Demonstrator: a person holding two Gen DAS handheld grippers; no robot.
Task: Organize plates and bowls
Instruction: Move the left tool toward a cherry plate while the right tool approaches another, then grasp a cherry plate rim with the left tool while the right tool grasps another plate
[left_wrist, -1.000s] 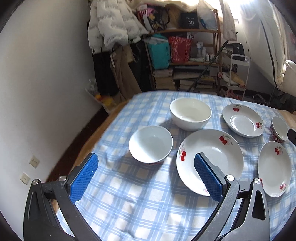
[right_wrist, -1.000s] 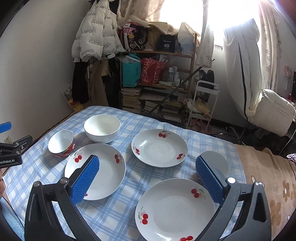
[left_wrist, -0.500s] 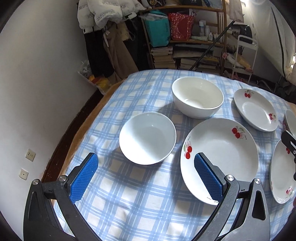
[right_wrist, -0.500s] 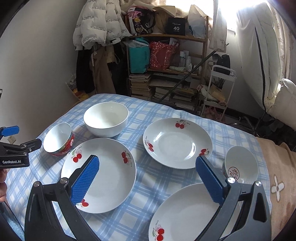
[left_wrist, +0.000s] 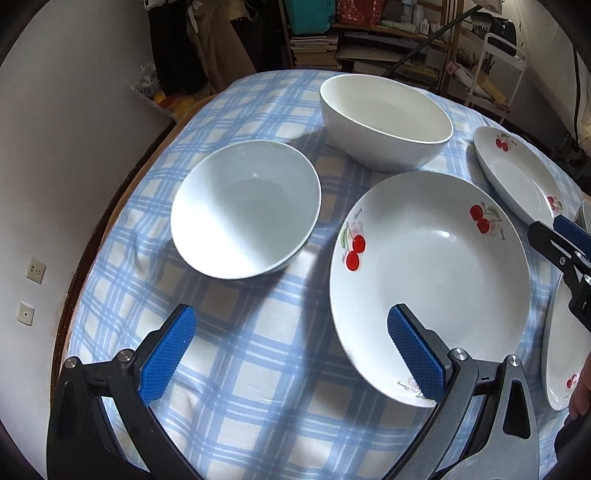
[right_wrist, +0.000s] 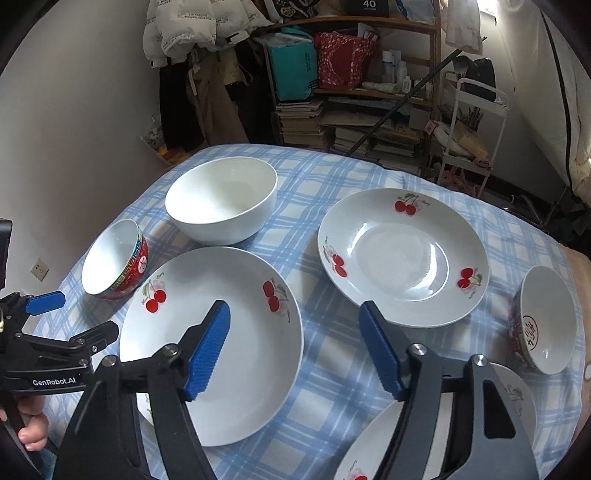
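Since nothing is stacked yet, every dish lies apart on the blue-checked tablecloth (left_wrist: 240, 369). Spread wide and empty, the left gripper (left_wrist: 291, 354) hovers beside the red-sided bowl (left_wrist: 245, 208), while the right gripper (right_wrist: 295, 350) narrows its empty jaws over a cherry-print plate (right_wrist: 221, 350), presumably lining up a rim grasp.

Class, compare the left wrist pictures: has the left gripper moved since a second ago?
Yes. The left gripper has come down and closer to the table: the small white bowl looks larger and the shelves have slid up out of the view.
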